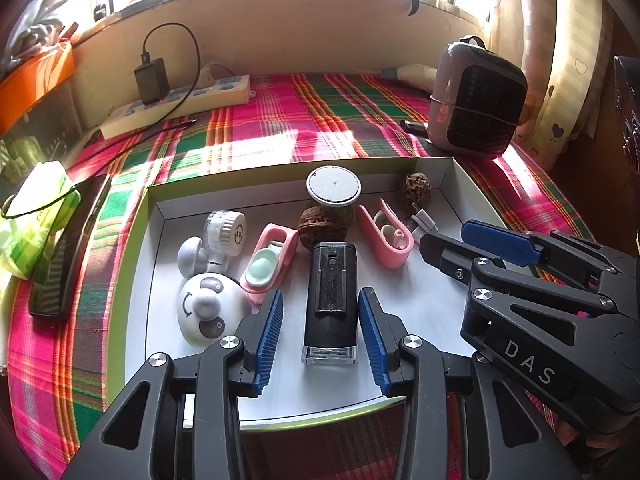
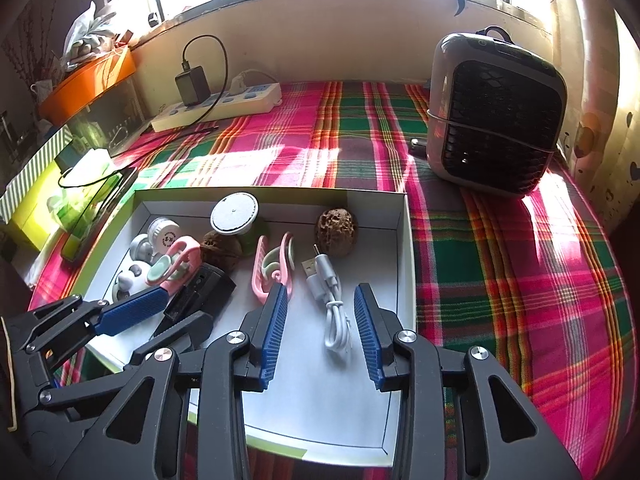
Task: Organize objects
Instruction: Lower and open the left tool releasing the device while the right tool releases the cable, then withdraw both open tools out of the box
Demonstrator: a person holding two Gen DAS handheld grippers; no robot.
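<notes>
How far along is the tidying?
Mostly done: the white box already holds two walnuts, pink clips, the panda toy and more. The left gripper stands open around the black stamp, the right gripper around the white cable; both lie released. Nothing small remains on the cloth.

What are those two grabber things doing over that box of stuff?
Someone is tidying small things into a white box. The left gripper is open around a black clip-on device lying in the box, without pressing on it. The right gripper is open over a coiled white cable. Walnuts, pink clips and a panda toy are already inside.
</notes>
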